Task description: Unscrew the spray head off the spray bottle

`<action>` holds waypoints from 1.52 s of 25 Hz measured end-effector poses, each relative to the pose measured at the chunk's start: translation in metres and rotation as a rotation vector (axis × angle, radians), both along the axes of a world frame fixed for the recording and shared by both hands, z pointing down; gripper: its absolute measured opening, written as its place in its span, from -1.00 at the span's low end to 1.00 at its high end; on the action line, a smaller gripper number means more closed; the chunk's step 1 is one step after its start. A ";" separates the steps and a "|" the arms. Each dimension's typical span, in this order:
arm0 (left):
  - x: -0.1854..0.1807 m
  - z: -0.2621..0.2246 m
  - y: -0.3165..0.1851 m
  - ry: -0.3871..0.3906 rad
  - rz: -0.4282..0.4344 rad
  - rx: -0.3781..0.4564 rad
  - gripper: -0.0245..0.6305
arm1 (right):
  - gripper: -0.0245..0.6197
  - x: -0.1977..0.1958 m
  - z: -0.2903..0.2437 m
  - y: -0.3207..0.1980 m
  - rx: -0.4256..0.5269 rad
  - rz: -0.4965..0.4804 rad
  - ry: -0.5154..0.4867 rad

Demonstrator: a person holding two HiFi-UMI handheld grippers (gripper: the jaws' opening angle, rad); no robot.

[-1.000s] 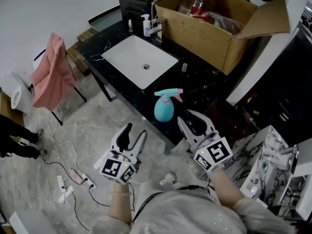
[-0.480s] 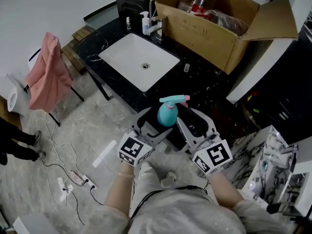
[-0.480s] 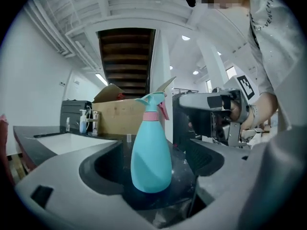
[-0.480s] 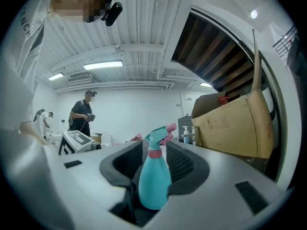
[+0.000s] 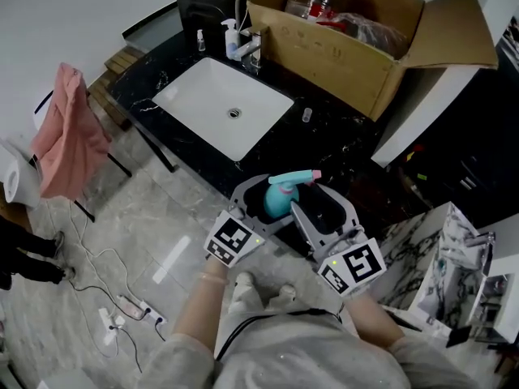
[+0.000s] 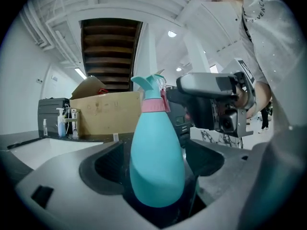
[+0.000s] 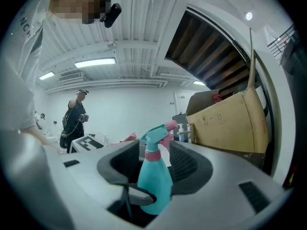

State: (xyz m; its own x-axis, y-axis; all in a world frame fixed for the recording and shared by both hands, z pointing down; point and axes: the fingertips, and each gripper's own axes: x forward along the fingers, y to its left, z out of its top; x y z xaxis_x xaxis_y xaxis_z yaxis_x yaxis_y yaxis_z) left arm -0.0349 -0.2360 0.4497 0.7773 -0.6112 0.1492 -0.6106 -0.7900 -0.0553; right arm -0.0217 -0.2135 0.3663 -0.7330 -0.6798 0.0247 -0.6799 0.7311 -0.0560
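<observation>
on black counter, teal pink-collared spray bottle stands between left tongs and right tongs, both just opening wide.

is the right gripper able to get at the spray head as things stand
Probably yes, after a small lift: the right gripper, its jaws just opening, has the spray bottle between them; the spray head stands bare above, nothing covering it.

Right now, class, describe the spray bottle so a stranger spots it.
Find the black marble counter with the white rectangular sink. At its near edge stands a teal, pear-shaped plastic spray bottle; unlike the pump bottle by the tap, it has a pink collar.
</observation>
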 end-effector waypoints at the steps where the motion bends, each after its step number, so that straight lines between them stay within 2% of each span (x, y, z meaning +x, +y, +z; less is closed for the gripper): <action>1: 0.002 0.003 0.000 -0.008 0.007 -0.002 0.28 | -0.33 0.000 0.000 -0.001 -0.007 -0.001 -0.009; 4: 0.004 0.009 0.000 -0.027 0.013 0.006 0.27 | -0.26 -0.002 -0.002 -0.004 -0.036 -0.005 -0.047; 5: 0.003 0.010 0.000 -0.028 0.009 0.011 0.20 | -0.22 -0.003 -0.002 -0.004 -0.044 -0.006 -0.058; 9: 0.002 0.010 -0.003 -0.024 -0.026 0.009 0.19 | -0.11 -0.008 -0.005 -0.008 -0.077 -0.015 -0.097; 13: 0.012 0.015 0.004 -0.085 -0.031 0.025 0.18 | 0.10 -0.017 -0.008 -0.009 -0.158 -0.045 -0.153; 15: 0.020 0.016 0.009 -0.106 -0.013 0.040 0.18 | 0.09 -0.027 -0.013 -0.009 -0.158 -0.076 -0.136; 19: 0.021 0.016 0.009 -0.079 -0.013 0.031 0.18 | 0.04 -0.034 -0.011 -0.012 -0.138 -0.105 -0.058; 22: 0.019 0.016 0.009 -0.077 0.010 0.025 0.18 | -0.19 -0.020 -0.004 -0.015 -0.156 -0.096 -0.047; 24: 0.017 0.016 0.008 -0.073 0.016 0.013 0.18 | -0.23 -0.010 0.000 -0.017 -0.161 -0.078 -0.040; 31: 0.015 0.015 0.009 -0.070 0.032 0.008 0.18 | -0.28 0.018 0.005 -0.027 -0.150 -0.034 -0.010; 38: 0.014 0.013 0.007 -0.064 0.020 -0.002 0.18 | -0.29 0.017 0.005 -0.043 -0.159 -0.034 -0.039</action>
